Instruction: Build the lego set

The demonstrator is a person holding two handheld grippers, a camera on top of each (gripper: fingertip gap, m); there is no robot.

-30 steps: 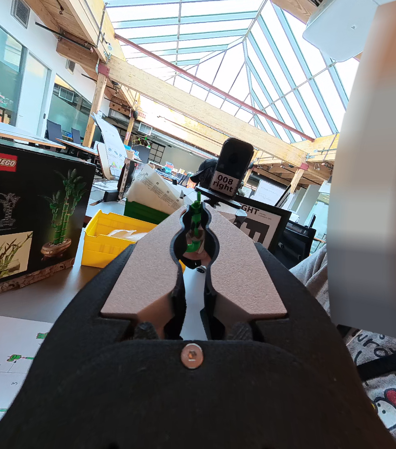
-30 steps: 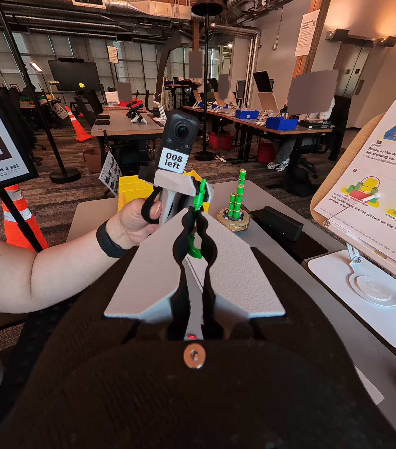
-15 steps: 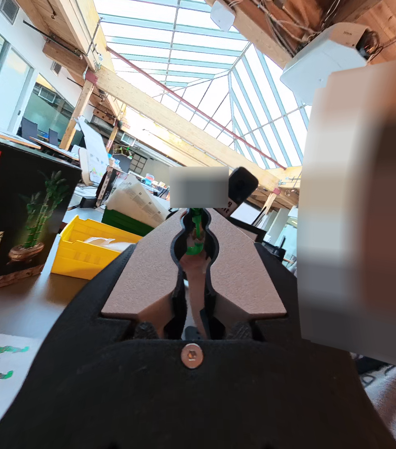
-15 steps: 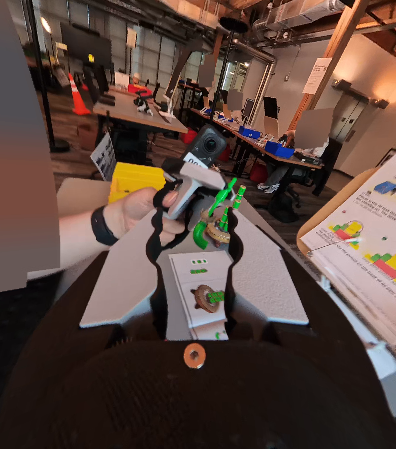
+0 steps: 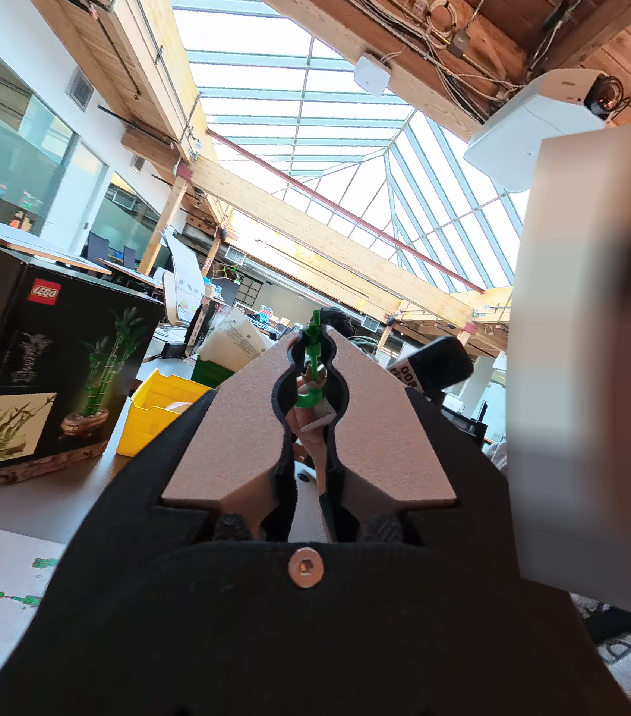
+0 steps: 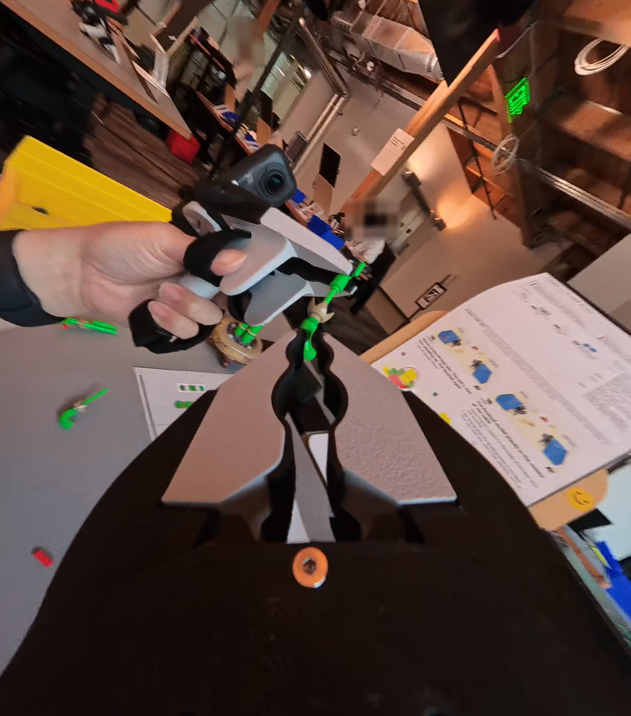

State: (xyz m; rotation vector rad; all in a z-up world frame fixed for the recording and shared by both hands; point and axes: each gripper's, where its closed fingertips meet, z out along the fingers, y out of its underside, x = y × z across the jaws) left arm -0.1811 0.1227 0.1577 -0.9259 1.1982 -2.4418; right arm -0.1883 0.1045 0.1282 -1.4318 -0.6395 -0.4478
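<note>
A thin green stem piece (image 6: 317,308) with a small tan leaf collar and a hooked lower end is held in the air over the table. My left gripper (image 5: 313,333) is shut on its upper part; it also shows in the right wrist view (image 6: 339,281), held by a hand. My right gripper (image 6: 309,341) is closed around the hooked lower end (image 6: 308,350). In the left wrist view the stem (image 5: 313,348) runs down between the jaws. The partly built bamboo model (image 6: 234,346), a tan round pot with green stalks, stands on the table behind the left gripper.
Two loose green stem pieces (image 6: 77,408) (image 6: 89,325) and a small red piece (image 6: 42,558) lie on the grey table (image 6: 15,445). A yellow bin (image 6: 70,193), a printed sheet (image 6: 174,387) and an instruction board (image 6: 538,387) are around. The set's black box (image 5: 35,368) stands left.
My right gripper, open half a second ago, has closed on the stem's lower end and tilted. My left gripper has kept its hold on the stem and tipped upward.
</note>
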